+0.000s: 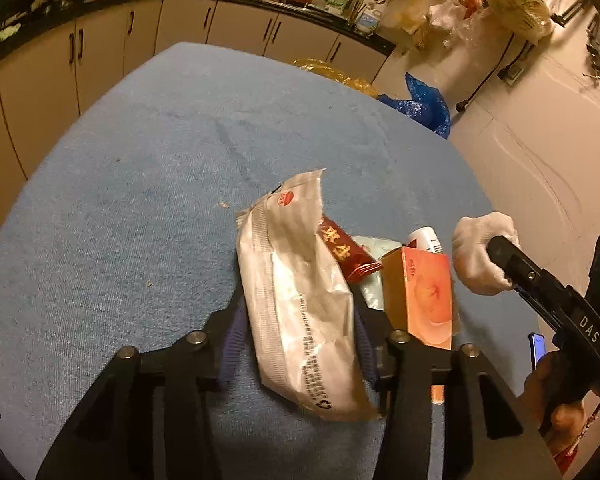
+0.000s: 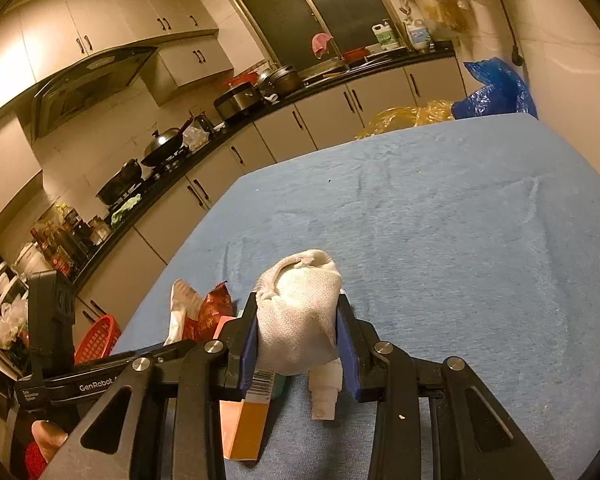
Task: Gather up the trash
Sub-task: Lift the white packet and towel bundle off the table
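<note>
Left gripper [image 1: 296,320] has its jaws clamped on the white wrapper [image 1: 296,292] above the blue bench [image 1: 140,200]. Just right of that wrapper stands the orange box [image 1: 418,292]; beyond it, the right gripper's [image 2: 298,328] jaws pinch a wadded tissue [image 2: 300,312].

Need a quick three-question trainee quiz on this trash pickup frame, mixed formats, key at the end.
1. True or false: the right gripper is shut on a wad of white tissue.
2. What is between the fingers of the left gripper? A) orange box B) white wrapper C) red packet
3. Fill in: the table is covered with a ___ cloth.

Key:
1. True.
2. B, the white wrapper; the orange box and red packet lie beside it on the cloth.
3. Blue.
</note>
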The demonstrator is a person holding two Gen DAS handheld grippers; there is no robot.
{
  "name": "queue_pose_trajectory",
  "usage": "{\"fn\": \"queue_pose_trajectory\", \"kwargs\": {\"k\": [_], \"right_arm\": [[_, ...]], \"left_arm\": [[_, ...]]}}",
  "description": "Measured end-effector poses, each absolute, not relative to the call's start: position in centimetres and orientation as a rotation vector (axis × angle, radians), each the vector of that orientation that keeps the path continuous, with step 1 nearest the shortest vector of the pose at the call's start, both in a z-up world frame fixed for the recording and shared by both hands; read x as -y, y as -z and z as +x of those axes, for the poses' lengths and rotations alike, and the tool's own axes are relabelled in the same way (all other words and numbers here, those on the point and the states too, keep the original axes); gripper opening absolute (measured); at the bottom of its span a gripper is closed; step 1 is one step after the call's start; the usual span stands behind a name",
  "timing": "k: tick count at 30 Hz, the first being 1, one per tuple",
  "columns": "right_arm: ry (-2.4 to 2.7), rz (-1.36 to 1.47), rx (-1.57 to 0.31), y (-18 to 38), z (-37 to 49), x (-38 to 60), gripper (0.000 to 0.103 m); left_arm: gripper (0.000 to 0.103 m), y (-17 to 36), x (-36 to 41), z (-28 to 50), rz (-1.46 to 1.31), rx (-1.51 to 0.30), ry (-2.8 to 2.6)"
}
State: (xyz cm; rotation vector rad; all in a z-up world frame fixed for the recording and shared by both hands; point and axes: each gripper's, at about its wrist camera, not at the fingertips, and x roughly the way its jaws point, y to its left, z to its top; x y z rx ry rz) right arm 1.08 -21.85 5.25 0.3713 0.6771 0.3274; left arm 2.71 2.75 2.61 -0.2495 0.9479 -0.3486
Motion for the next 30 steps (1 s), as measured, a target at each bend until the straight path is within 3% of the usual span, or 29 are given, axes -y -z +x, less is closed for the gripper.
{"fn": "queue_pose_trajectory", "kwargs": {"k": [18, 30], "right_arm": [[-0.359, 0.271, -0.612, -6.2, -0.4, 19.9, 0.038], [-0.378, 0.223, -0.582, -6.6, -0.7, 19.2, 0.038]], "left_arm": [[0.041, -6.7, -1.2, -1.1, -0.083, -0.581, 0.23], [0.041, -6.9, -1.0, -1.5, -0.049, -0.539, 0.203]]}}
